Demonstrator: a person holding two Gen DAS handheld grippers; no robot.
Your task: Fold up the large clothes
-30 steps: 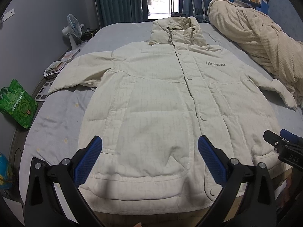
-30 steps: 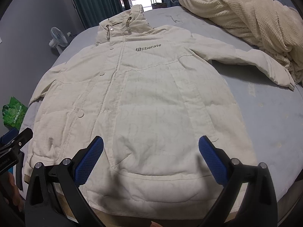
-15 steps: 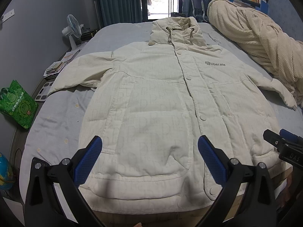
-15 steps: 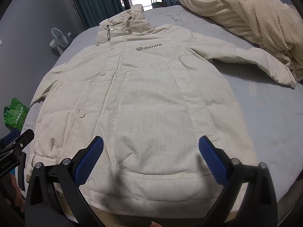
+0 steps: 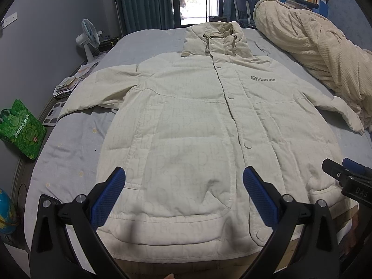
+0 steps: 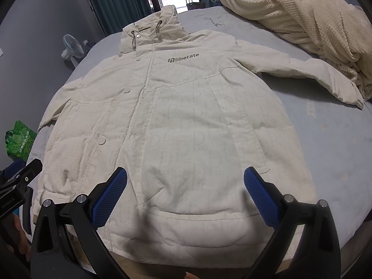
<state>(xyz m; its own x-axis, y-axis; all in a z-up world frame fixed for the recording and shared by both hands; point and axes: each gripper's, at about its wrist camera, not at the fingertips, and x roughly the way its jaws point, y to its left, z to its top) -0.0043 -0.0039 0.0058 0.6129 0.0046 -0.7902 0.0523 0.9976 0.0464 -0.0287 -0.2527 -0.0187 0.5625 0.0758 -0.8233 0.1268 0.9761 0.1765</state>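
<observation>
Jacket (image 5: 186, 121) spread flat, front up, on bed (image 5: 69, 153) in left wrist view, hood far, left gripper (image 5: 183, 193) spread wide over near hem, holding nothing. Same in right wrist view: right gripper (image 6: 185, 193) spread, empty, above hem. Puffy padding likely to slip from a shallow pinch; right sleeve (image 6: 325, 79) touching blanket (image 6: 302, 16), could snag.

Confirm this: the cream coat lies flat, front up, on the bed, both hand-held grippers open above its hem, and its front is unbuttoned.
Wrong on one point: the coat is buttoned shut, as the left wrist view shows. It does lie front up on the bed, left hand-held gripper and right hand-held gripper open.
</observation>
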